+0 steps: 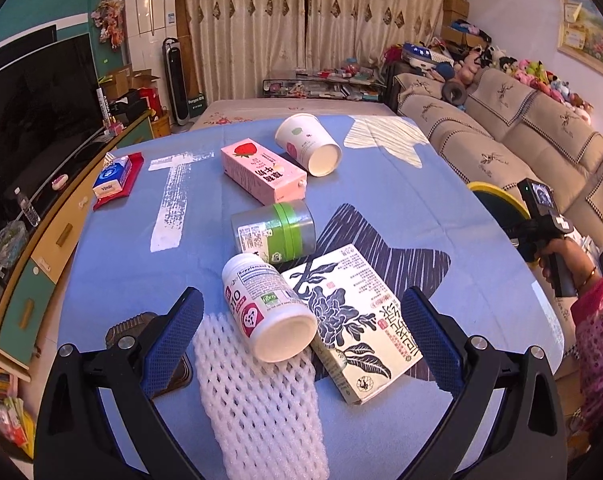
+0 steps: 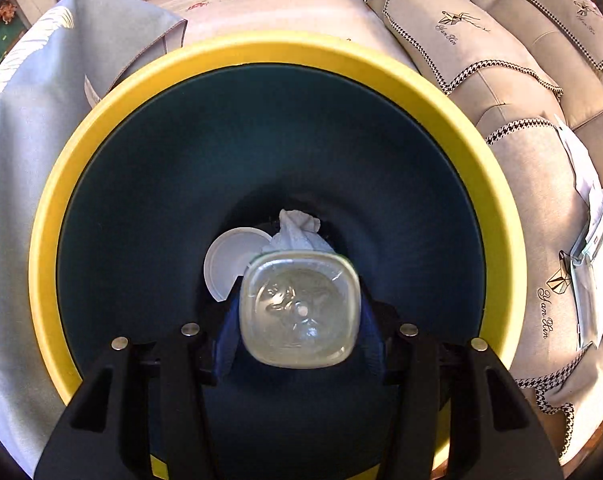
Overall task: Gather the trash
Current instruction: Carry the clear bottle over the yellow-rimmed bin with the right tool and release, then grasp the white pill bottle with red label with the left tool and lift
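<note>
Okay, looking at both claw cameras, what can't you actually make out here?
- Right wrist view: the clear bottle shows only its base; its body and cap are hidden behind that, and the right claw's pads are mostly covered.
- Same view: the bin's floor is dark, with only a white lid and crumpled paper visible.
- Left wrist view: the foam net runs off the bottom edge.
- Same view: the floral box's print is too small to read.

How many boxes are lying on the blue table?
3: the pink strawberry carton near the paper cup, the flower-print box beside the white bottle, the tissue pack at the left edge.
</note>
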Demonstrator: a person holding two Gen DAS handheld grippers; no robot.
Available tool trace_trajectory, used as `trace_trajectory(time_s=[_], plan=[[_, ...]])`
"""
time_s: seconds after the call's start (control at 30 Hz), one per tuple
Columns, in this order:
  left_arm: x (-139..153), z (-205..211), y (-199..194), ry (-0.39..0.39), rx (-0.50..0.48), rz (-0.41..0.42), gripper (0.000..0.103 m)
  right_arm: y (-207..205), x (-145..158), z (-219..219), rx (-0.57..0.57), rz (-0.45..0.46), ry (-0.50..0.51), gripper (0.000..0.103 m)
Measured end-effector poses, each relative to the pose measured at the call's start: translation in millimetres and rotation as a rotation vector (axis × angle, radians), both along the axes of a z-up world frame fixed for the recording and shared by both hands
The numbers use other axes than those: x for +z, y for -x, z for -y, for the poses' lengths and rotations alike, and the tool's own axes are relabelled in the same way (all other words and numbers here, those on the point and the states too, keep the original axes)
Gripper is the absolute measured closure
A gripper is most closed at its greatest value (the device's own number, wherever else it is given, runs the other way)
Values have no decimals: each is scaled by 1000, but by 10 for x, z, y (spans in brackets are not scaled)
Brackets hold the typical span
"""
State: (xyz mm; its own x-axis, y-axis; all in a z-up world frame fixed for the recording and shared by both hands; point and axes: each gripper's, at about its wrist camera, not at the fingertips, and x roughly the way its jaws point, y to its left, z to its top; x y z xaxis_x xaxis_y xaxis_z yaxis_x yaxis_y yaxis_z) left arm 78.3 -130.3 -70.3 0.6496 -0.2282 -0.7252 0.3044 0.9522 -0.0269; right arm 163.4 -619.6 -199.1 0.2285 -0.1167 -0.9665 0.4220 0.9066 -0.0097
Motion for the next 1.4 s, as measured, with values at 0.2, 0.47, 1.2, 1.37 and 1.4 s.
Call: trace_trajectory(time_s=[0.2, 0.47, 1.2, 1.37, 1.4], plan=[[-121, -37, -25, -13, -3, -44, 11, 14, 51, -7, 8, 13, 8, 49], [-232, -145, -124, -26, 17, -83, 28, 214, 336, -164, 23, 103, 5, 49], [-508, -146, -423, 13, 64, -172, 43, 588, 764, -643, 116, 249, -27, 48], [-455, -180, -411, 24, 68, -151, 47, 596, 780, -720, 136, 253, -32, 48], [-412, -191, -405, 25, 71, -137, 47, 605, 790, -737, 138, 256, -30, 48]])
